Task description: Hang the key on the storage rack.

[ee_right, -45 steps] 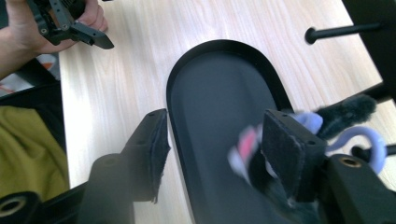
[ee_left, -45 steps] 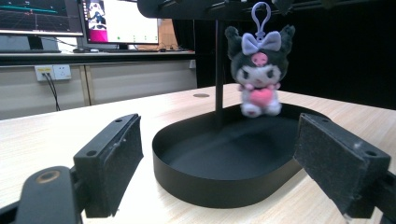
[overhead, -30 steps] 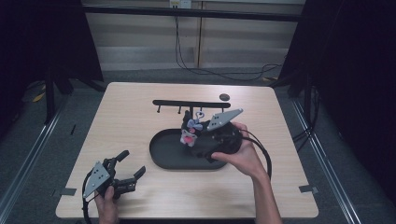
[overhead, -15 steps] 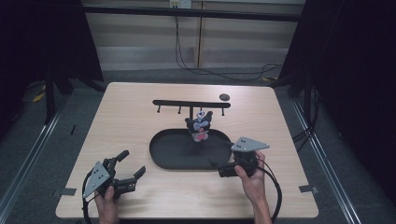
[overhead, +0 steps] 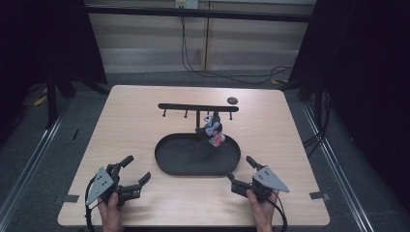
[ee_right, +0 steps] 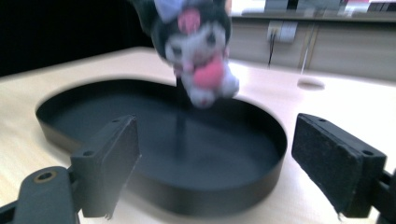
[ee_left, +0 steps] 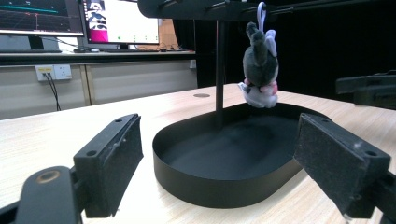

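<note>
A grey and white plush toy with a pink patch hangs from the black rack bar, above the far end of the black oval tray. My right gripper rests low near the table's front right, just off the tray's near right rim. Its jaws have just been opening, and they stand open with nothing between them. The right gripper view looks across the tray at the plush toy. My left gripper is open at the front left, facing the tray and the plush toy.
A small dark disc lies on the wooden table behind the rack. The rack's post stands in the tray. Dark curtains and cables lie beyond the table's far edge.
My right gripper has drawn back from the plush toy at the rack, moving down and toward the front right of the table. The toy stays hanging. My left gripper has not moved.
</note>
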